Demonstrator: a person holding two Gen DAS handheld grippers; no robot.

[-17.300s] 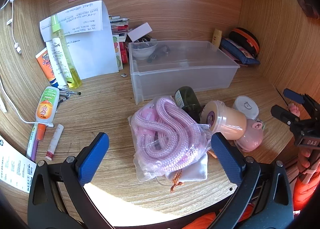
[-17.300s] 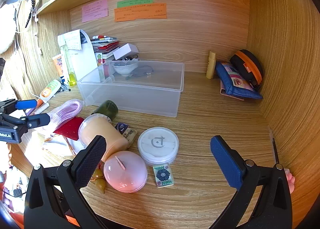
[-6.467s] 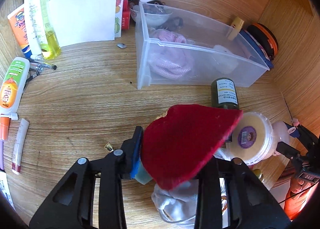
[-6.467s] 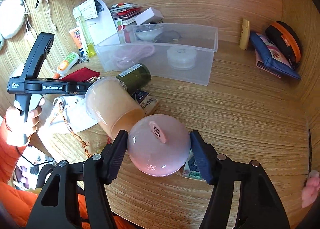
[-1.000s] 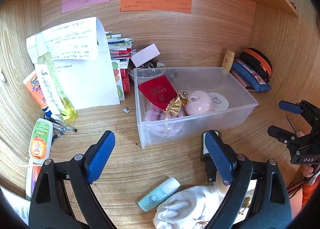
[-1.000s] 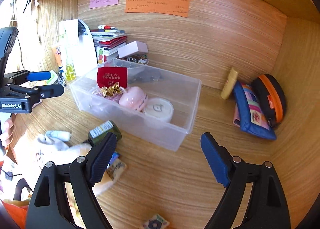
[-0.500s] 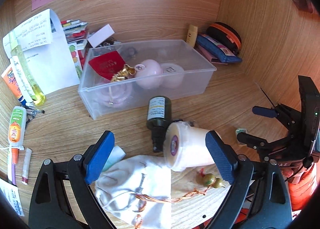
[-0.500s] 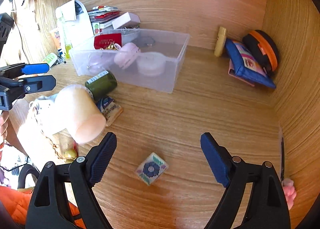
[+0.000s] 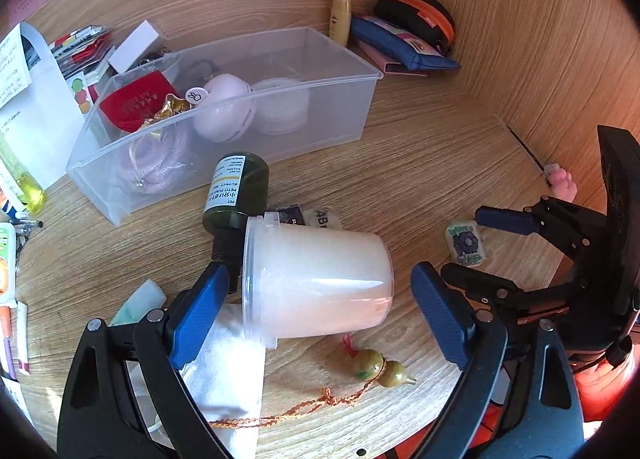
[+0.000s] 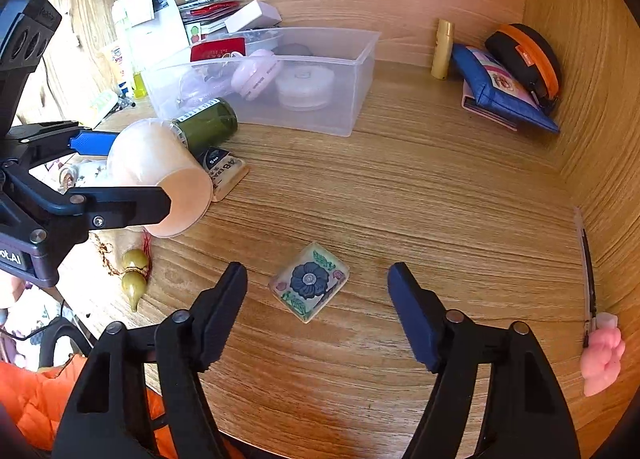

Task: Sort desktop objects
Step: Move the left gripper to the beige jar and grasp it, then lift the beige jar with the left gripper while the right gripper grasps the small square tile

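Observation:
A translucent peach cup (image 9: 320, 279) lies on its side on the wooden desk. My left gripper (image 9: 320, 313) is open, a finger on each side of the cup with a small gap to each. A square flower tile (image 10: 310, 283) lies flat between the fingers of my right gripper (image 10: 318, 301). Those jaws are closing and the pads are still clear of the tile. Behind stands a clear bin (image 9: 360, 77) holding a red pouch (image 9: 134, 101), a pink round case (image 9: 224, 107), a white compact and pink rope. A green bottle (image 9: 236, 191) touches the cup's rim.
A gourd charm (image 9: 376, 369) on a cord, a white cloth bag (image 9: 228, 371), a mint tube (image 9: 140, 299) and a flat packet (image 10: 226, 171) lie around the cup. A blue pouch (image 10: 504, 95) and a black-orange case (image 10: 528, 55) sit back right. A pen with a pink topper (image 10: 600, 355) lies along the right wall.
My left gripper has dropped and closed in until the cup lies between its fingers. My right gripper has sunk over the flower tile and its jaws have narrowed.

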